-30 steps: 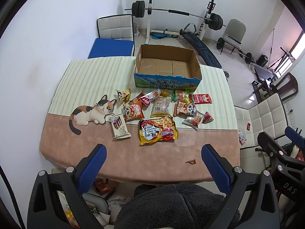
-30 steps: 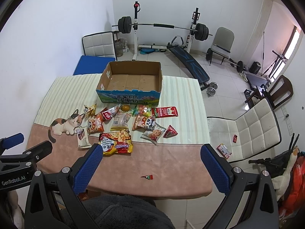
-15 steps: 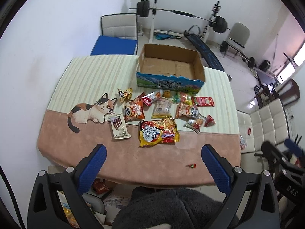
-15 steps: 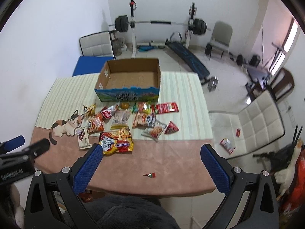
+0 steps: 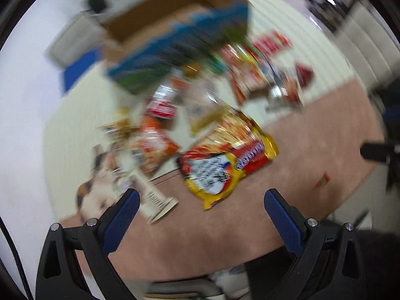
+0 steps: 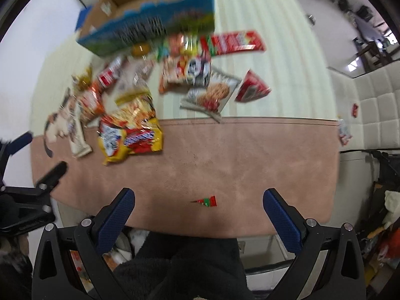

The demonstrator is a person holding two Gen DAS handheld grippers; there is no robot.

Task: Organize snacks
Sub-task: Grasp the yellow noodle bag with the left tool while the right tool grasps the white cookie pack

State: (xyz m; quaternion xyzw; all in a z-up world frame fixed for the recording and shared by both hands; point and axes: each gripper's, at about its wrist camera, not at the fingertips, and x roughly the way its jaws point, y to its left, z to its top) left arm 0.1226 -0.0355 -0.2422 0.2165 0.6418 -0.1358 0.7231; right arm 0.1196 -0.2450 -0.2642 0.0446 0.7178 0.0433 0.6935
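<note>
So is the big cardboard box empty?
Looks empty: the cardboard box shows only bare brown floor inside, though its interior is partly cut off and blurred.

1. We see a glossy, crinkled foil snack bag [image 6: 130, 135].
2. We see a matt cardboard box [image 6: 150, 22].
3. We see a soft, napped cloth table cover [image 6: 237, 155].
4. We see textured blue finger pads [image 6: 113, 221].

Both wrist views look down-forward over the desk [image 6: 250, 155] near edge; left view tilted, motion-blurred. Shared: snack pile [image 5: 225, 155], cardboard box [image 6: 150, 25].
</note>
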